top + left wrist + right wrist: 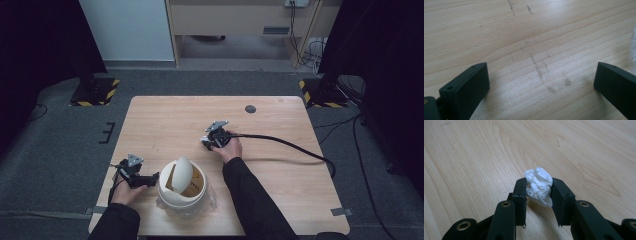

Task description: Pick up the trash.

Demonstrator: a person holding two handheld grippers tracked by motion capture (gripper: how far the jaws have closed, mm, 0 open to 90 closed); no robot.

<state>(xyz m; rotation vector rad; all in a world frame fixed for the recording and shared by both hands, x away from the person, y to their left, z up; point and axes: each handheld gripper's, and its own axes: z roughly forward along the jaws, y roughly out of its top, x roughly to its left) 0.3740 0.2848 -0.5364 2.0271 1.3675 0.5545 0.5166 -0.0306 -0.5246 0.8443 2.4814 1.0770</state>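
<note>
In the right tool (539, 195), a narrow pinch on a crumpled white paper wad (537, 180), both pads pressed against its sides, low over the middle of the bench (474, 157). From the high view, same right tool (210, 141) well apart from the white bin (182, 202) at the near edge, cable trailing off to the right.

To finish the step well:
- Keep the squeeze steady, since soft paper gives and can slip out below the pads.
- Lift clear of the wood before swinging toward the bin.
- Aim for the gap under the swing lid (183, 170), tipped up on one side.
- Release only once over the opening, not over the rim.

At the left tool (539, 75), jaws spread wide, nothing between them but bare wood grain with a few grey scuff marks. Seen from above, left tool (149, 179) resting just beside the bin's left wall, well placed to steady it; whether touching it, hard to tell at this size. A clear plastic liner (212, 200) bunched around the bin's base.

No brand or label readable anywhere. Inside the bin, a yellow patch (192, 186) with dark marks, perhaps print, too small to read.
</note>
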